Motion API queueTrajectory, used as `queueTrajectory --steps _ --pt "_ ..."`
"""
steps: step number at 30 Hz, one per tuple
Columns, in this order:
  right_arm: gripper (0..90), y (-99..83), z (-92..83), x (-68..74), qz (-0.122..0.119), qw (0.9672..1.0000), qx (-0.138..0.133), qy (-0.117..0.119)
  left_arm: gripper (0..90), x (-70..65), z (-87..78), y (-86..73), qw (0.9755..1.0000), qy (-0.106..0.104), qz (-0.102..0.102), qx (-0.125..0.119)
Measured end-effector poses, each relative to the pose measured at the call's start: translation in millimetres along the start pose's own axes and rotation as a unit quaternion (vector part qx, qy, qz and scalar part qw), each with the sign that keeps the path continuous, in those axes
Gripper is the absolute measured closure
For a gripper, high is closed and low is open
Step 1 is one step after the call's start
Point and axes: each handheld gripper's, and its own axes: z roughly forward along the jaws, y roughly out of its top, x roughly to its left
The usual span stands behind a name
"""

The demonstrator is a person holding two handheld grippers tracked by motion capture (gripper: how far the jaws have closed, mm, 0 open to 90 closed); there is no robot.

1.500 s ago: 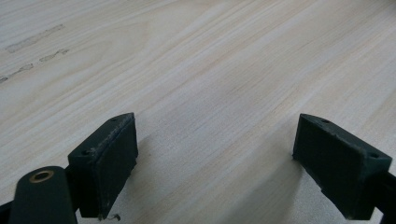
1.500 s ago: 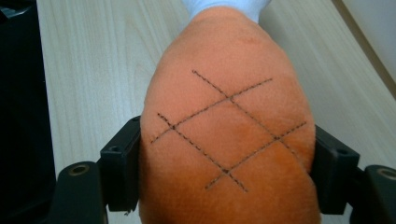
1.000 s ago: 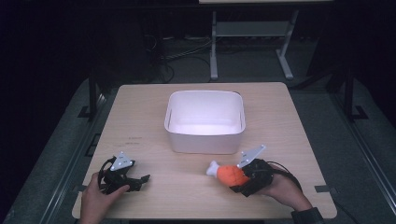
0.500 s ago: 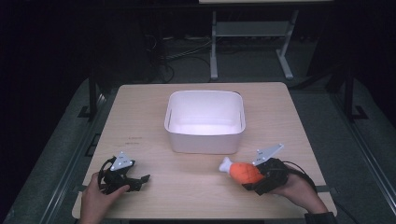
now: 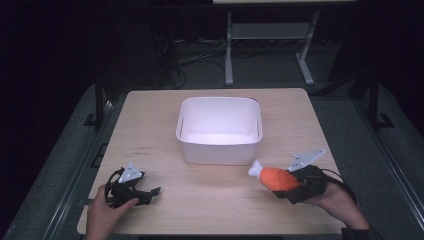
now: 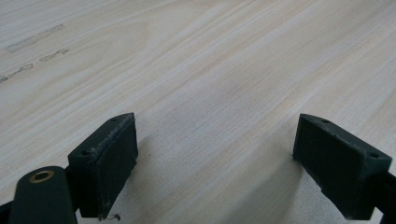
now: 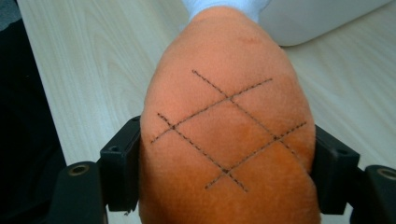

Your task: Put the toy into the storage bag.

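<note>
Right gripper (image 5: 286,186) clamped on an orange plush drumstick (image 5: 276,178), near the right front part of the wooden table (image 5: 150,120), with the grey three-cornered plate above it and the person's hand wrapped around the body from below. Drumstick pointing toward the left and slightly away from the person, white bone end leading, orange body pinched between the black jaws. In the right gripper view, both pads (image 7: 122,163) pressed into the sides of the orange plush (image 7: 226,130), soft fabric bulging out above and over them, a stitched criss-cross pattern of dark dashed lines on its upper face, white tip at the top edge of the picture. Toy apparently held clear of the tabletop, though exact contact with the wood hard to judge from above. White rectangular bin (image 5: 220,131) at the middle of the table, open side up, inside bare, standing just beyond and to the left of the drumstick's white end, apart from it; a corner of the same bin (image 7: 322,21) at the top right in the right gripper view. Left gripper (image 5: 142,194) resting low near the left front corner of the table, held by the other hand, well apart from bin and toy. In the left gripper view, jaws spread wide, pads (image 6: 105,163) gripping nothing, only pale wood grain (image 6: 210,70) between them, with faint marks on the surface toward the upper left.
</note>
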Motion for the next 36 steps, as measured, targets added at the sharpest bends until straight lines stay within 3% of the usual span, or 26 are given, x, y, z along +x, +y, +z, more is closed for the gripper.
queueTrajectory --steps 11,24,36 --pt "26.2 5.0 -31.0 -15.6 -0.001 0.9994 -0.034 0.001 13.2 -0.3 0.3 -0.1 1.0 0.0 -0.002 -0.002" --pt "26.2 21.9 -51.5 -19.7 -0.018 0.9989 -0.042 0.005 13.2 -0.2 -0.1 0.2 1.0 0.0 -0.002 0.001" --pt "26.2 47.3 -68.0 -31.7 -0.033 0.998 -0.053 0.004 13.2 -0.4 0.0 0.2 1.0 0.0 -0.004 0.0"
